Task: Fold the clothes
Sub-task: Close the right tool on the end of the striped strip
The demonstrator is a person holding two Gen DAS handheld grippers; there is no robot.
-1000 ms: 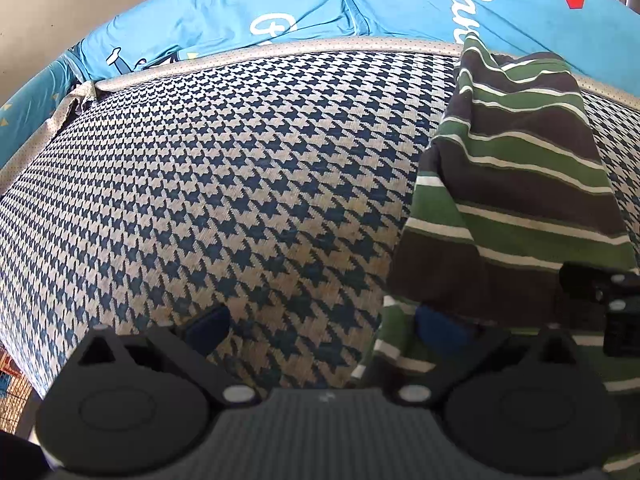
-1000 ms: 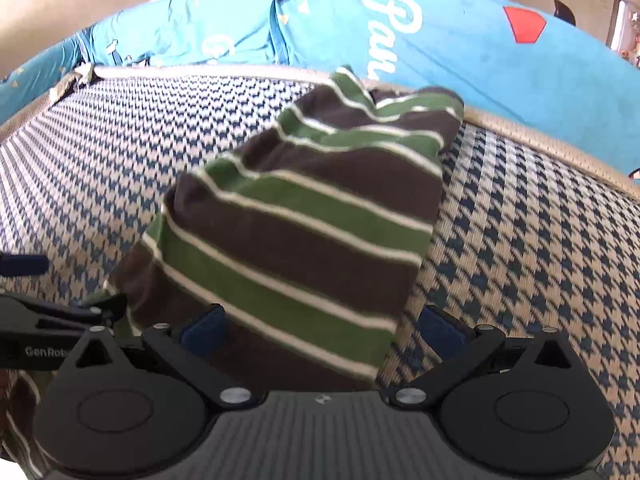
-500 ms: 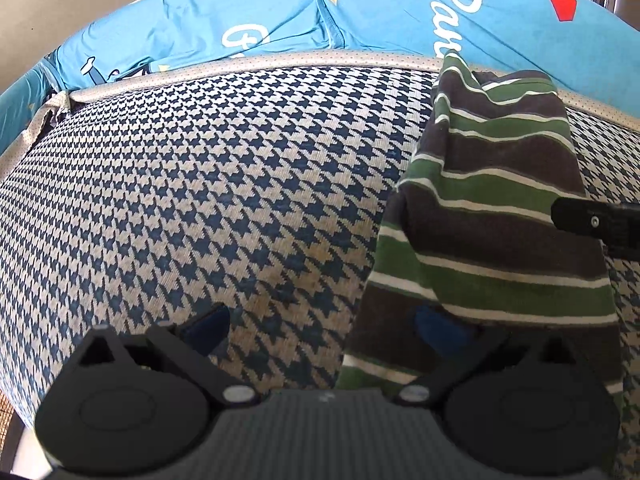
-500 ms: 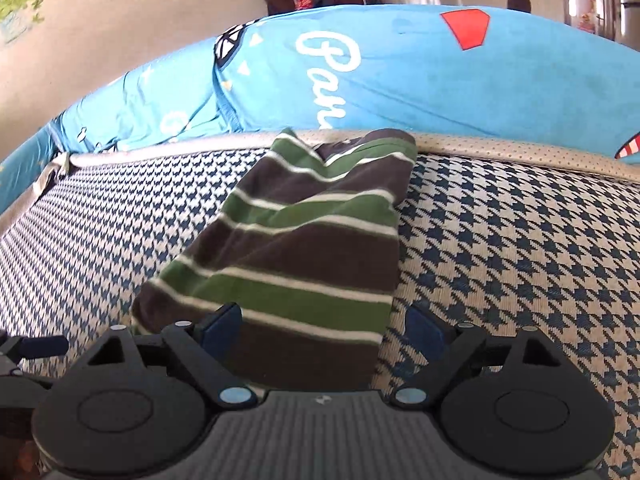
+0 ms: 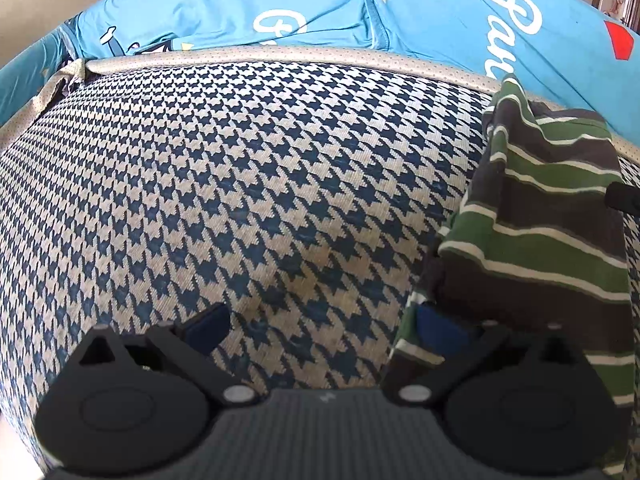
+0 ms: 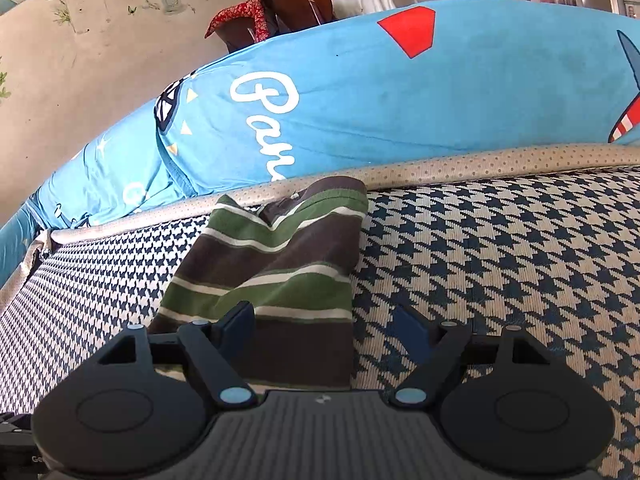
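Note:
A folded garment [image 5: 540,240] with green, brown and white stripes lies on the houndstooth mattress [image 5: 240,180], its far end at the beige piped edge. My left gripper [image 5: 322,326] is open beside its left edge, the right fingertip [image 5: 436,330] over the cloth's border. In the right wrist view the garment [image 6: 280,264] stretches away in front of my right gripper [image 6: 322,326]. That gripper is open, and the garment's near end sits between the fingers, toward the left one. A dark part of the right gripper [image 5: 622,198] pokes in over the cloth.
Bright blue printed bedding [image 6: 360,100] is heaped behind the mattress's beige piping [image 6: 480,162]. Beyond it are a wall with flower stickers [image 6: 80,40] and dark chairs by a table [image 6: 296,0]. Bare houndstooth surface [image 6: 500,260] spreads right of the garment.
The right gripper has tilted up and drawn back, so the garment looks smaller and flatter. In the left view the garment has slid toward the right edge. Both grippers stayed open.

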